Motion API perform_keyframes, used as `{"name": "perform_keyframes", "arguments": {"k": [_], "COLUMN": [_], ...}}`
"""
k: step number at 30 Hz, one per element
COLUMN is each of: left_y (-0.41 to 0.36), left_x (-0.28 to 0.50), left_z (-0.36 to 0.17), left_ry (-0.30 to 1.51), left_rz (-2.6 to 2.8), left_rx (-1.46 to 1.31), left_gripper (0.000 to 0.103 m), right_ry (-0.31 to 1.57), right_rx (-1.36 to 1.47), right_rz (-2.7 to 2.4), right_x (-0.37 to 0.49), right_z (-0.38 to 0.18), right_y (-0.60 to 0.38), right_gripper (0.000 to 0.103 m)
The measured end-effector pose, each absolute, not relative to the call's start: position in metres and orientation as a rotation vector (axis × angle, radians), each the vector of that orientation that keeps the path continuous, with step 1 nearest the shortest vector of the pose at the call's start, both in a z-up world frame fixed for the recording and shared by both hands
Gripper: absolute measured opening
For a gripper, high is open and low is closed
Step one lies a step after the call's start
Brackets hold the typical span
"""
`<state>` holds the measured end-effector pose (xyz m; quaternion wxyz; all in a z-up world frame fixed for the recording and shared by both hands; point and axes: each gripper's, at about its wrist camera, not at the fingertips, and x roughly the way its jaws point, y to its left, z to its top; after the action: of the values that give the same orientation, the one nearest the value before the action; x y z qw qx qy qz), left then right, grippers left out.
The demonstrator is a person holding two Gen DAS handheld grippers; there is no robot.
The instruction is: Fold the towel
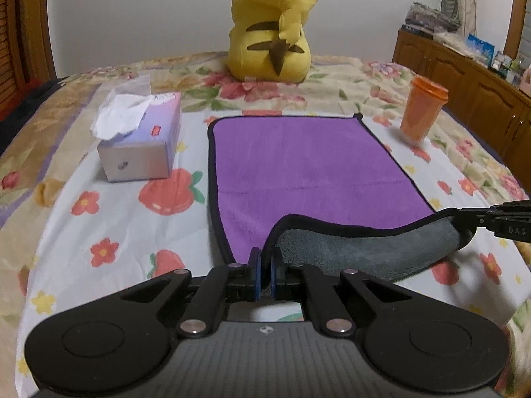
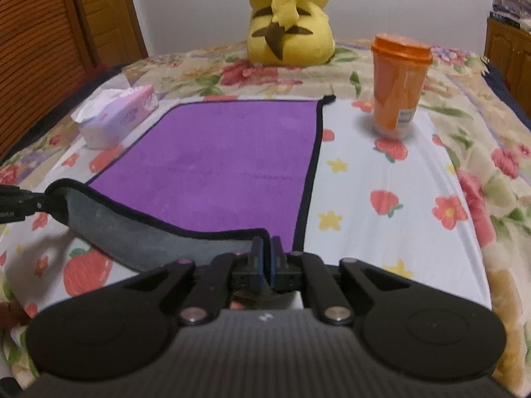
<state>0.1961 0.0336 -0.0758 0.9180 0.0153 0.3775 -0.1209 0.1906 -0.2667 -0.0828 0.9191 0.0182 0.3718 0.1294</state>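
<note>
A purple towel (image 1: 298, 162) with black trim and a grey underside lies flat on the flowered bed sheet; it also shows in the right wrist view (image 2: 225, 159). My left gripper (image 1: 265, 265) is shut on the towel's near left corner. My right gripper (image 2: 267, 255) is shut on the near right corner; it also shows in the left wrist view (image 1: 464, 222). The near edge is lifted off the bed between them, showing the grey underside (image 1: 365, 248). The left gripper shows at the left edge of the right wrist view (image 2: 43, 204).
A tissue box (image 1: 139, 139) stands left of the towel. An orange lidded cup (image 2: 398, 86) stands to its right. A yellow plush toy (image 1: 272, 26) sits beyond the far edge. A wooden cabinet (image 1: 464, 79) runs along the right.
</note>
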Motion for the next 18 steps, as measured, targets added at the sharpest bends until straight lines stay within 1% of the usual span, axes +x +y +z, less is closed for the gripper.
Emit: {"name": "perform_keyframes", "arguments": {"k": [9,18], "left_y": [0.032,0.031], "left_x": [0.188,0.187], "left_z": [-0.057,-0.049], "left_ry": [0.711,0.679], "left_rz": [-0.265,-0.258], "left_rx": [0.018,0.017], "left_gripper": [0.007,0.007], "right_ry": [0.706,0.656], "right_rx": [0.023,0.039], "right_rz": [0.265,0.278], "right_x": [0.189,0.190], "right_z": [-0.072,-0.060], "right_y": [-0.268,-0.271], "right_gripper": [0.005,0.005]}}
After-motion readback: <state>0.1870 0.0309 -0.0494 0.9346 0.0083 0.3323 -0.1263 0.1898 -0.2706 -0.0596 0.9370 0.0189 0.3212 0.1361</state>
